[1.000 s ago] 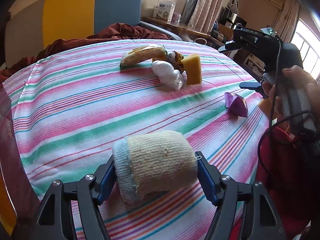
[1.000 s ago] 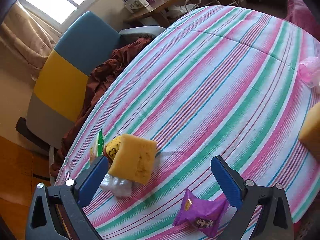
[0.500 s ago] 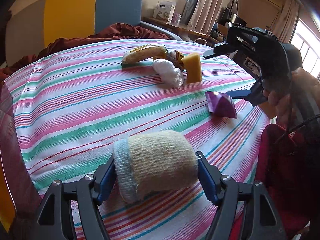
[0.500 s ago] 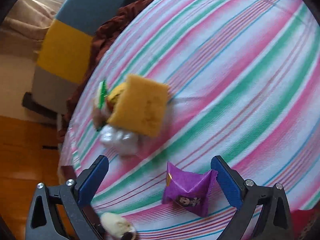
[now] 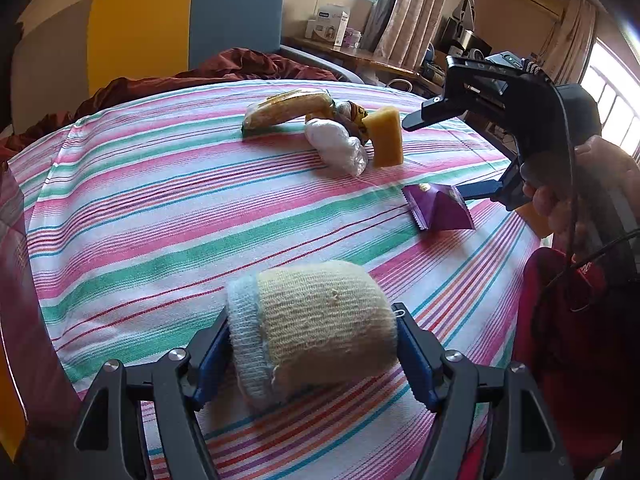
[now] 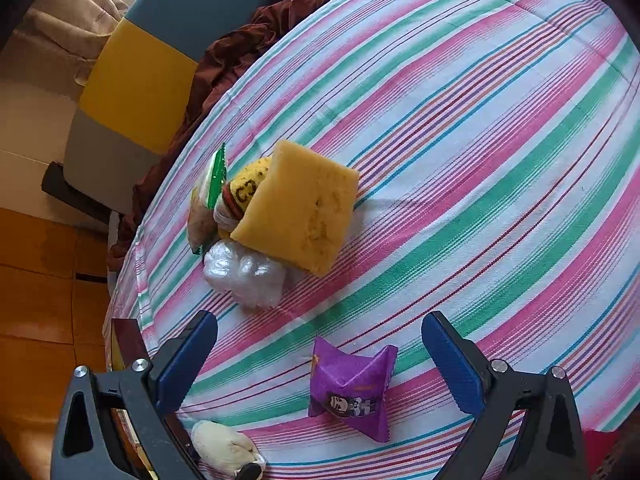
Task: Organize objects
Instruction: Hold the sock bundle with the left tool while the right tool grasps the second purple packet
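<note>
Sock roll (image 5: 316, 324) nearest on tablecloth (image 5: 160, 208), snack packet (image 5: 438, 212) beyond to its right, sponge (image 5: 386, 136) farther behind

The rolled sock (image 5: 316, 328) is coarse, matt knit. The striped cloth (image 5: 160, 208) looks woven and matt. The purple packet (image 6: 352, 388) is shiny, crinkled foil; the sponge (image 6: 300, 216) porous; the bag (image 6: 248, 276) glossy plastic.

Little can be read. The yellow sock (image 6: 250, 184) in the pile shows black letters that look like "CJ" in the right wrist view, partly hidden by the sponge (image 6: 298, 210). The purple packet (image 6: 352, 390) carries a small cartoon figure and some print too small to read. The white box (image 5: 329, 26) on the far shelf has print that is illegible.
</note>
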### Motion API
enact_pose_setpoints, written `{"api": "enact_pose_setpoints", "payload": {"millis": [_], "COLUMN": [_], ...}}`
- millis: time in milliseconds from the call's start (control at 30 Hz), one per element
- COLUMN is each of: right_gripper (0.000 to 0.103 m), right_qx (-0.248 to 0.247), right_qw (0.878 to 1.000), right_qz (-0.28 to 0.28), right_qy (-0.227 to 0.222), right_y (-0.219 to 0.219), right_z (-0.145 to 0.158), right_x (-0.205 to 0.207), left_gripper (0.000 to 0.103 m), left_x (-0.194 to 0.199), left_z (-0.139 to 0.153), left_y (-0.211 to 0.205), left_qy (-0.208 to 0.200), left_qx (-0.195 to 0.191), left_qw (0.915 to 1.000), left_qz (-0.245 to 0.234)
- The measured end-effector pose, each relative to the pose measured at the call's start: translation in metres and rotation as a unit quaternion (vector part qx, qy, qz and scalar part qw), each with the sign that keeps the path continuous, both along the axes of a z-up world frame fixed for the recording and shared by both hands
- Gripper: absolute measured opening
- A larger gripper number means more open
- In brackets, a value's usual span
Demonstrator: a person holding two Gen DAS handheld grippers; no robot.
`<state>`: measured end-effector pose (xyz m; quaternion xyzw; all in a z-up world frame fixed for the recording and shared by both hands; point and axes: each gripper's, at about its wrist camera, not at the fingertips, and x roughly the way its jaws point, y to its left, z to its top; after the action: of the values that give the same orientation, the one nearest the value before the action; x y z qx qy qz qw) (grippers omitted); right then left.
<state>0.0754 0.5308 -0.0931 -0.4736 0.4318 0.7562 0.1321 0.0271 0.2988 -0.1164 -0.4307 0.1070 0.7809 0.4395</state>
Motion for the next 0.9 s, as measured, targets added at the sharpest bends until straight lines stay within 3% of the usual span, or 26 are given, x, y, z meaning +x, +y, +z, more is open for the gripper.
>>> {"api": "enact_pose_setpoints", "payload": {"millis": [200,400,500,567,733,900], "right_gripper": [0.103,0.100,0.096,0.096,0.099,0.099], "right_qx": [0.006,0.003,-0.092,-0.115,-0.098,-0.063], "right_qw": [1.000,0.992,0.985,0.981,0.989,0.990], "right_qz": [0.020,0.116,0.140,0.139,0.095,0.120], "right_qy": [-0.007,-0.040,0.033,0.075,0.056,0.042], "right_y": [-0.007,-0.042,-0.045,-0.043,-0.030,-0.044], "right_z": [0.002,-0.004,0.000,0.007,0.001,0.007], "right_x": [-0.004,-0.015,-0.016,-0.014,-0.005,-0.020], "left_gripper": [0.075,0.075,0.075,0.075,0.075,0.075], "left_x": [-0.001,-0.001,-0.002,-0.002,-0.002,-0.002], "left_z": [0.000,-0.001,-0.001,-0.001,-0.001,-0.001], "left_y": [0.000,0.000,0.001,0.002,0.002,0.000], "left_qy": [-0.002,-0.003,-0.003,-0.003,-0.004,-0.005], "left_qx": [0.002,0.003,0.004,0.004,0.005,0.007], "left_qw": [1.0000,1.0000,1.0000,1.0000,1.0000,1.0000], "left_qz": [0.001,0.002,0.003,0.004,0.005,0.004]}}
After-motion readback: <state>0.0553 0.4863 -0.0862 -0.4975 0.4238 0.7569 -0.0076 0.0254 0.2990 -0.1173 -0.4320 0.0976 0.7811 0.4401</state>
